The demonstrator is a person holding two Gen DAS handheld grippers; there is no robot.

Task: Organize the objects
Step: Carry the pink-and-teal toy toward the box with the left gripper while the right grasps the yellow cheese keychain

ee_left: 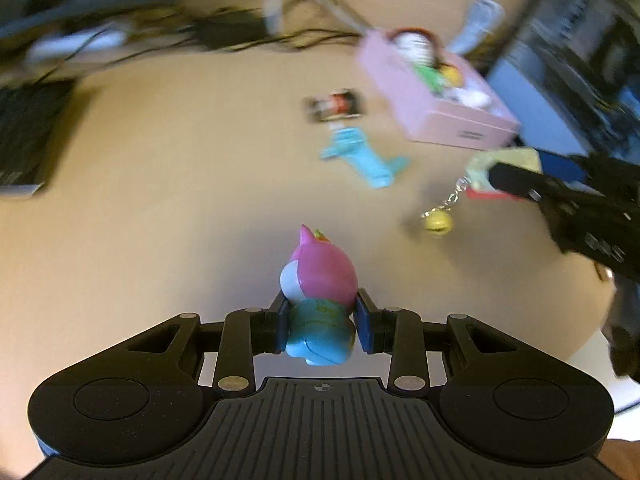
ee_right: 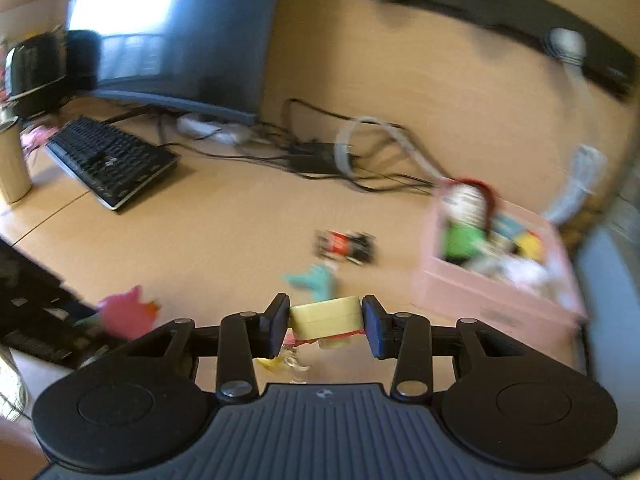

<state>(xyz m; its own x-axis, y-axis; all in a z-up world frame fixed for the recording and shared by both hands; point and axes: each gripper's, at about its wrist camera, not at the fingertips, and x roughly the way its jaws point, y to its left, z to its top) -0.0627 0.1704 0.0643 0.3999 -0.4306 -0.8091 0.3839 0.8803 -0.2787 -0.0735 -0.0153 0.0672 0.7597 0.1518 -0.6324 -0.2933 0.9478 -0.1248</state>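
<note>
Two grippers are in view, each with a toy between its pads. In the left wrist view, the left gripper (ee_left: 322, 328) at lower centre has a pink-and-blue plastic cat-like figurine (ee_left: 318, 300) clamped by its blue lower body, the pink head rising above the pads; the jaws stand narrowly apart, both blue pads pressed on the figure's sides. In the right wrist view, the right gripper (ee_right: 325, 326) holds a pale yellow rounded plastic charm with a red underside (ee_right: 325, 318) squarely between its pads, which touch both ends of it; no earlier view is supplied. A metal chain with a small yellow bell (ee_left: 437, 222) hangs from that charm, seen at centre right of the left view. On the tan wooden desk (ee_left: 180, 184) lie a light blue plastic toy (ee_left: 362, 156) and a small red-and-black toy (ee_left: 335, 106), both loose and well apart from either gripper. A pink rectangular storage box (ee_left: 436, 114) holding assorted toys sits at upper right. Both views are motion-blurred; the box's contents cannot be identified singly, and the bell is largely hidden below the right gripper's pads in its own view. A black keyboard (ee_right: 110, 162) lies at centre left.
</note>
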